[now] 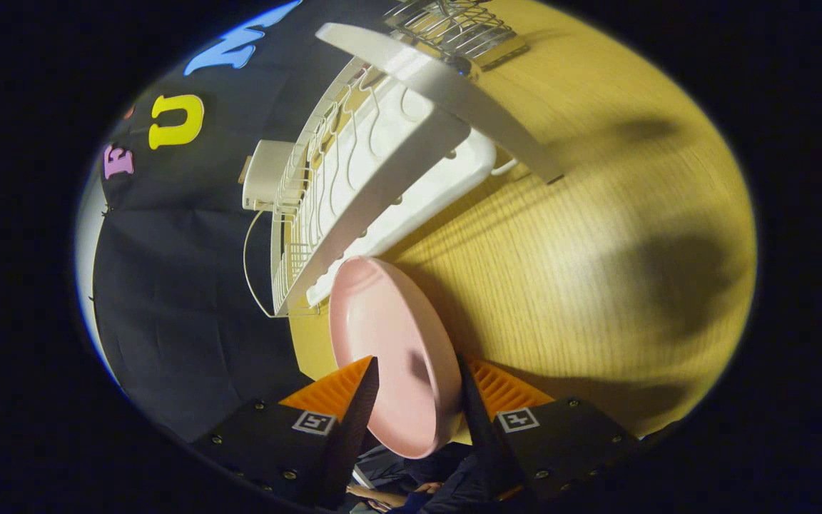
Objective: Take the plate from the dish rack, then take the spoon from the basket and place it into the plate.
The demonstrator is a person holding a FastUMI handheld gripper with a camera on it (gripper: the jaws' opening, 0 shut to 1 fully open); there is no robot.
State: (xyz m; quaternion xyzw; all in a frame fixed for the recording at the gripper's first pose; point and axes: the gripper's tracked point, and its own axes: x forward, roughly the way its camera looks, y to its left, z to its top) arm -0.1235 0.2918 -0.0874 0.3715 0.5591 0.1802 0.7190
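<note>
Left of plate: white dish rack (pixel 354 193), emptied. Pink plate (pixel 393 357) clamped on edge in gripper (pixel 414 389), clear of rack, above desk (pixel 596 271). First step underway; next, probably: laying plate flat on desk. Farther right: wire basket (pixel 454 28), spoon indiscernible.

The wooden table (pixel 582 235) has a pale yellow grain running across it, and soft dark shadows lie over its far side. A small white box (pixel 266 175) stands near the booth's black cloth wall (pixel 168 314), and a thin white cable (pixel 248 264) loops down from it along the cloth. A person's hand (pixel 382 494) and a dark sleeve (pixel 454 485) show low down, below the table's near edge.
</note>
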